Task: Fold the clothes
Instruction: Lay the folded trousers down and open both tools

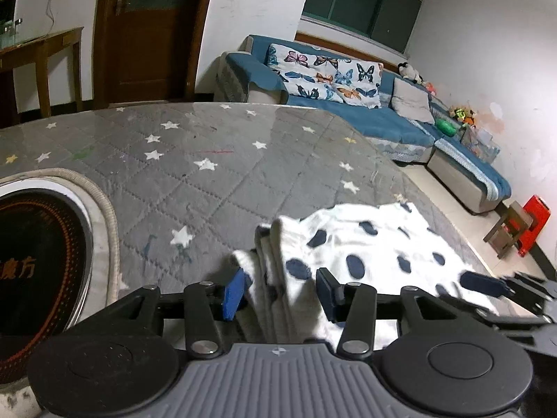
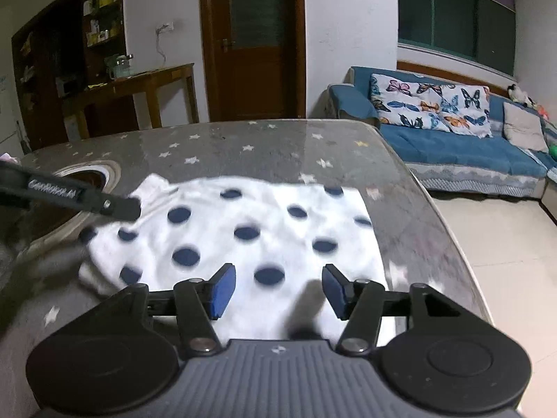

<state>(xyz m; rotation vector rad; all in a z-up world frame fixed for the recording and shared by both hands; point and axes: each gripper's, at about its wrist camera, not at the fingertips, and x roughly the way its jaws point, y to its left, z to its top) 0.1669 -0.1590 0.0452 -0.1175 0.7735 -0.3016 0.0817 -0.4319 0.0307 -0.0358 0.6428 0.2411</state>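
A white fleece garment with dark blue dots (image 2: 264,230) lies folded on the grey star-patterned table (image 2: 264,146). In the left wrist view the garment (image 1: 365,244) shows its stacked folded edges between my fingers. My left gripper (image 1: 282,292) is open over the garment's left edge, with cloth between the blue pads. My right gripper (image 2: 278,291) is open just above the garment's near edge. The left gripper's finger (image 2: 115,205) reaches in at the garment's far left corner. The right gripper's fingers (image 1: 515,289) show at the right of the left wrist view.
A round induction cooker (image 1: 38,271) is set into the table at the left. The table's right edge (image 2: 445,216) drops to a tiled floor. A blue sofa with butterfly cushions (image 2: 452,132), a wooden side table (image 2: 139,87) and a door stand beyond.
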